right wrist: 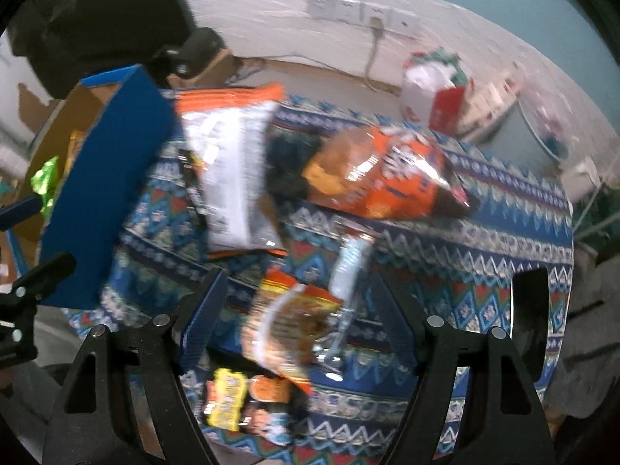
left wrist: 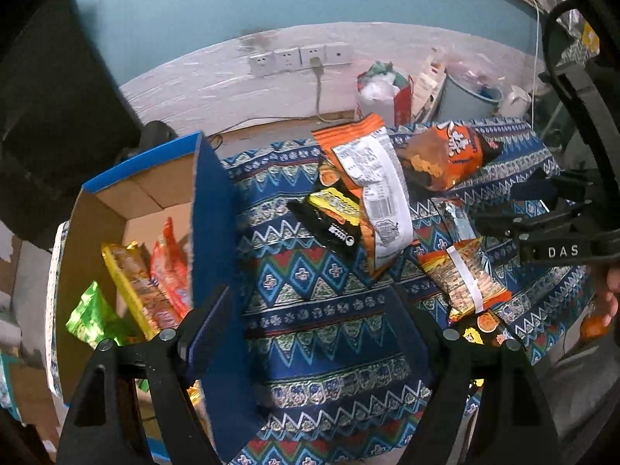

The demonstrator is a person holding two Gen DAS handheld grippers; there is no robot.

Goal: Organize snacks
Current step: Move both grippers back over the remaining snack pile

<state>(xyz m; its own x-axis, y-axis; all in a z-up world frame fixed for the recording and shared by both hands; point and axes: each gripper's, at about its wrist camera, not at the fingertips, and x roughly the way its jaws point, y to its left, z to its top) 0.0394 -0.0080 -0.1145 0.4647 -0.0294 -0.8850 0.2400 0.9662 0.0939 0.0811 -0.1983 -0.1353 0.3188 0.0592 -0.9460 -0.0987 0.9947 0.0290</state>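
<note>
Snack packets lie on a table with a blue patterned cloth (left wrist: 321,333). A blue cardboard box (left wrist: 211,217) at the left holds a yellow packet (left wrist: 131,283), a red one and a green one (left wrist: 91,317). My left gripper (left wrist: 310,333) is open and empty, its left finger by the box's blue wall. My right gripper (right wrist: 298,317) is open over an orange noodle packet (right wrist: 286,321), not closed on it. An orange-and-white packet (left wrist: 372,186), a black-and-yellow packet (left wrist: 333,217) and an orange chip bag (left wrist: 449,155) lie further back. The right wrist view is blurred.
A wall with sockets (left wrist: 300,58) and a plugged cable stands behind the table. A red-and-white bag (left wrist: 381,93) and a grey bin (left wrist: 469,97) stand at the back right. The right gripper's body (left wrist: 558,224) shows at the right of the left wrist view.
</note>
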